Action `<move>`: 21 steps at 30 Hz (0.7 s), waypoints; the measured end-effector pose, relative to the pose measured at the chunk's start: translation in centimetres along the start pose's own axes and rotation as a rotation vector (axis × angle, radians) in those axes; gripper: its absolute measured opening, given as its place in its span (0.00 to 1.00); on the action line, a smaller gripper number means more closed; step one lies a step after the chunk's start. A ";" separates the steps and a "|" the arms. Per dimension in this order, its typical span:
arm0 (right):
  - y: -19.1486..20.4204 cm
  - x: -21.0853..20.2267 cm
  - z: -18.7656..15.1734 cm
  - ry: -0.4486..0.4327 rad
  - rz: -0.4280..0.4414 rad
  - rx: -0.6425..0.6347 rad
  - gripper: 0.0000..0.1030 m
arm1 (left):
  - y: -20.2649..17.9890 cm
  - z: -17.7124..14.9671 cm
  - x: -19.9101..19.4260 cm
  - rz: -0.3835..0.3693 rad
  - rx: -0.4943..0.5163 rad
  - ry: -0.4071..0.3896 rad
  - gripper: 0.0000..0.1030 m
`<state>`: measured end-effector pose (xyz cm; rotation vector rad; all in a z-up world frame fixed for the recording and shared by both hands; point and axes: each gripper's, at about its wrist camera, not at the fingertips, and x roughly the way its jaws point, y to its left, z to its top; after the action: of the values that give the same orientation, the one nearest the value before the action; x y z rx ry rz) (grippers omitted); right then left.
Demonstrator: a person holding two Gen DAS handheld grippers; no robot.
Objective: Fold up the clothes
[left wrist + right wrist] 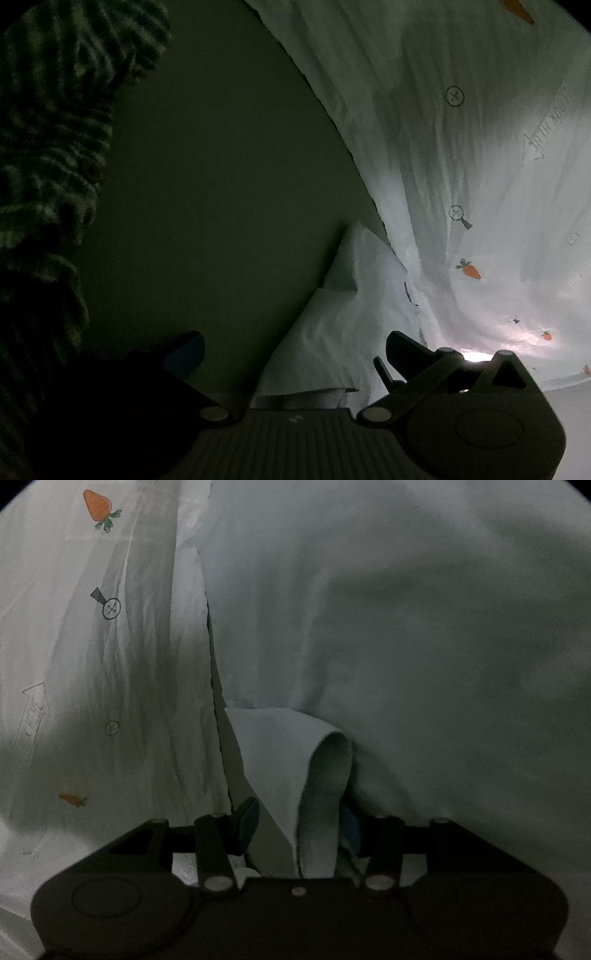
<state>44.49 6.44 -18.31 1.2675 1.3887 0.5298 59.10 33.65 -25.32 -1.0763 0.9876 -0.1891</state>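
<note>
The white printed cloth [461, 147] carries the only markings.

Left wrist view:
- An outlined arrow [546, 125] holds capital letters, seen upside down. They appear to read "LOOK HERE", but the print is faint, so the reading is uncertain.
- Two circled "X" signs: one [454, 96] plain, one [457, 213] with a short dark handle, like a magnifier.
- Faint marks at the right edge [574, 238] cannot be read.

Right wrist view:
- A second outlined arrow [35, 712] holds lettering too blurred to read.
- A circled "X" with a dark handle [110, 608], and a fainter circled mark [112, 727] below it.

No brands or numbers can be read.
</note>
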 end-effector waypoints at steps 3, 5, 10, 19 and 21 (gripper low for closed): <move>-0.3 0.1 -0.2 0.012 0.000 -0.011 0.49 | 0.5 -0.1 -0.2 -0.024 -0.053 -0.020 1.00; 0.1 0.3 0.0 0.044 -0.027 -0.041 0.49 | 0.6 -0.1 -0.2 -0.037 -0.070 -0.026 1.00; 2.4 0.7 -0.2 0.077 -0.126 -0.237 0.51 | 0.1 0.3 -0.2 -0.034 -0.043 0.003 1.00; 5.8 -1.9 1.0 -0.039 -0.117 -0.422 0.09 | -2.1 -0.3 -0.9 0.089 -0.018 -0.033 1.00; 6.8 -3.4 1.6 -0.064 -0.111 -0.476 0.08 | -4.2 -1.7 -1.4 0.203 0.055 -0.067 1.00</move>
<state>47.85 5.04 -11.39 0.8108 1.1808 0.6879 58.31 31.21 -21.38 -0.9198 1.0189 -0.0146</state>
